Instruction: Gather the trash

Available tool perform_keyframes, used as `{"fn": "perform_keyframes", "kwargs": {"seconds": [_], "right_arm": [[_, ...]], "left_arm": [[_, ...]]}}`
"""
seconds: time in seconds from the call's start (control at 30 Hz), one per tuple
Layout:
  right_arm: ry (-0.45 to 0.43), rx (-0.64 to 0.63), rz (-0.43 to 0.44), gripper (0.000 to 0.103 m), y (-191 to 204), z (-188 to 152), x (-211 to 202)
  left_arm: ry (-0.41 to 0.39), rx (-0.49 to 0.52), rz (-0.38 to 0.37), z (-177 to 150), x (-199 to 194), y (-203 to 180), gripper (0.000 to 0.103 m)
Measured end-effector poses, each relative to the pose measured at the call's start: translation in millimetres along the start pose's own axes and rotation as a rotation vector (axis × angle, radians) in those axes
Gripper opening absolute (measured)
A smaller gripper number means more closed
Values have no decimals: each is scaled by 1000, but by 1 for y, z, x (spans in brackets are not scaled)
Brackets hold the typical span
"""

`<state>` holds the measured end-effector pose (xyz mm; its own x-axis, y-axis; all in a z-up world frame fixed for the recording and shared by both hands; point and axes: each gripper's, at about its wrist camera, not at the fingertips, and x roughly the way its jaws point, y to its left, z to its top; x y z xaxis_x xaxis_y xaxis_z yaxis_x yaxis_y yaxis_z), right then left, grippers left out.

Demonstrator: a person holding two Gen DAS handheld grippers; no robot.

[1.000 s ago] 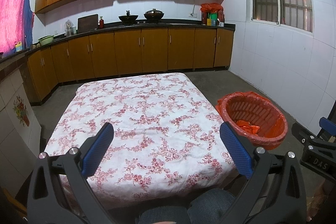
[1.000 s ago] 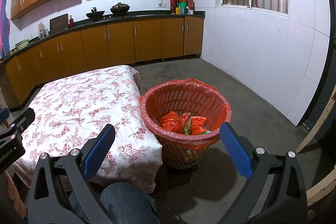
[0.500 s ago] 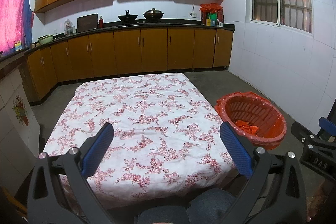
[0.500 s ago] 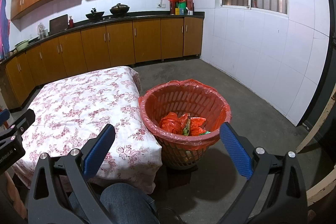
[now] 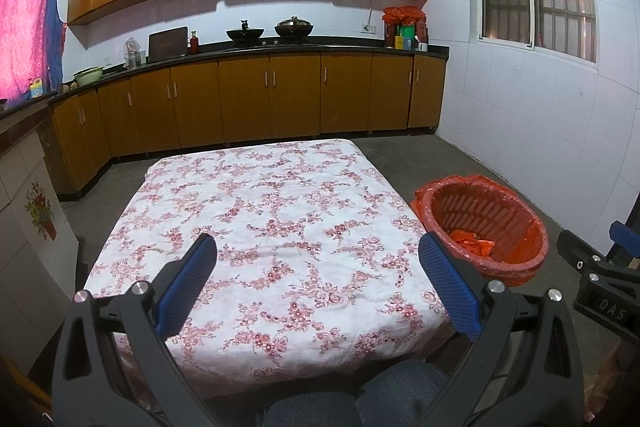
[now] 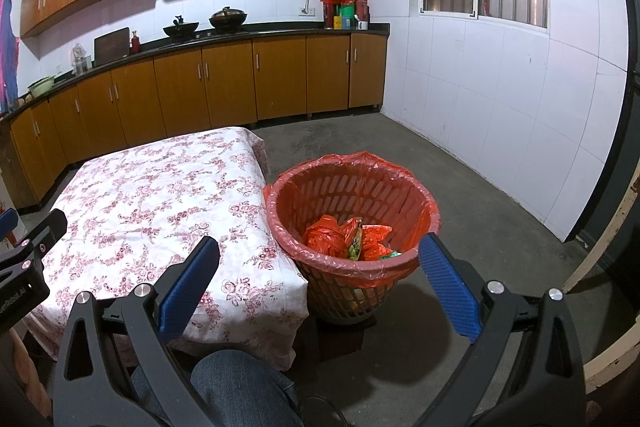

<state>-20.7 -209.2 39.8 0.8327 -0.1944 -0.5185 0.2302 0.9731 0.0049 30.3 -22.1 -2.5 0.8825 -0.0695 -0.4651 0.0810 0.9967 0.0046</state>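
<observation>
The left gripper (image 5: 318, 281) and the right gripper (image 6: 319, 281) both gape wide, holding nothing. Crumpled orange and green plastic trash (image 6: 347, 238) lies in the red-lined slatted plastic basket (image 6: 424, 217), centre-right of the right view, beside the floral-clothed table (image 5: 256, 223). It looks light, soft and crinkly; pinching a bunched fold should suit.

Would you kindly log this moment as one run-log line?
left gripper: open, empty | right gripper: open, empty | red plastic-lined basket: holds orange wrappers | floral tablecloth: no trash seen
</observation>
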Motion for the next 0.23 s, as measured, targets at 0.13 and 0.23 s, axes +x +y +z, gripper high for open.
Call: {"fn": "perform_keyframes", "kwargs": {"seconds": [0.13, 0.23], "right_arm": [[0, 1, -1, 99, 0, 0, 0], [1, 0, 0, 99, 0, 0, 0]], "left_arm": [[3, -4, -4, 0, 0, 2, 99], [6, -4, -4, 0, 1, 2, 99]]}}
